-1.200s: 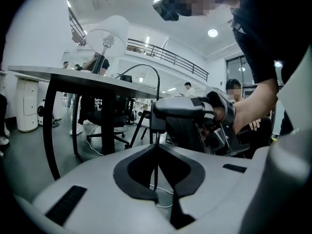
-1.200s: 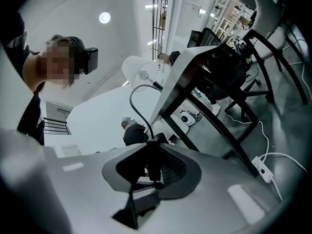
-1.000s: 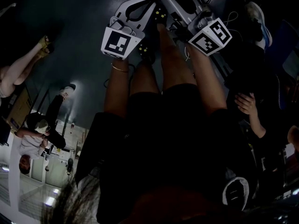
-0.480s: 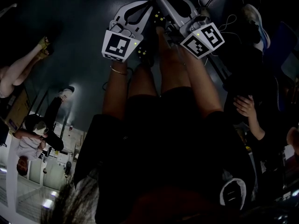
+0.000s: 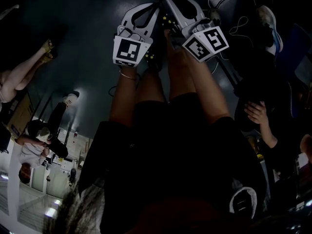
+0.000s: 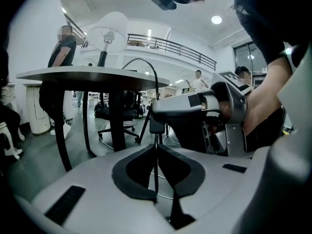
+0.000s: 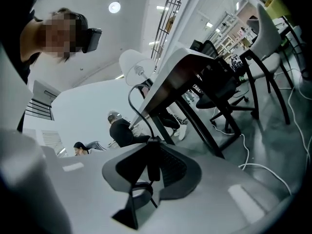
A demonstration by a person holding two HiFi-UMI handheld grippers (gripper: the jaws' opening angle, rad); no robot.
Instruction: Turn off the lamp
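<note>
A white-shaded lamp (image 6: 109,29) stands on a dark round table (image 6: 92,74) above both grippers. Its shade (image 7: 133,64) also shows in the right gripper view. I cannot tell whether it is lit. Its black cord (image 6: 146,65) arcs down off the table to an inline switch (image 6: 156,126). My left gripper (image 6: 156,174) is shut on the cord just below that switch. My right gripper (image 7: 151,162) is shut on the switch (image 7: 152,165) itself, and its white finger reaches in from the right in the left gripper view. In the head view, both grippers (image 5: 146,21) (image 5: 180,9) meet low above the dark floor.
Table legs (image 6: 61,140) and black office chairs (image 6: 114,113) stand behind the cord. White cables (image 7: 273,167) lie on the floor. Other people stand or sit around, one hand (image 5: 256,112) close at the right. A shoe (image 5: 270,21) lies at the far right.
In the head view the right gripper's marker cube has swung left, nearer the left gripper. The left gripper's cube has shifted slightly right. Both grips look unchanged.
</note>
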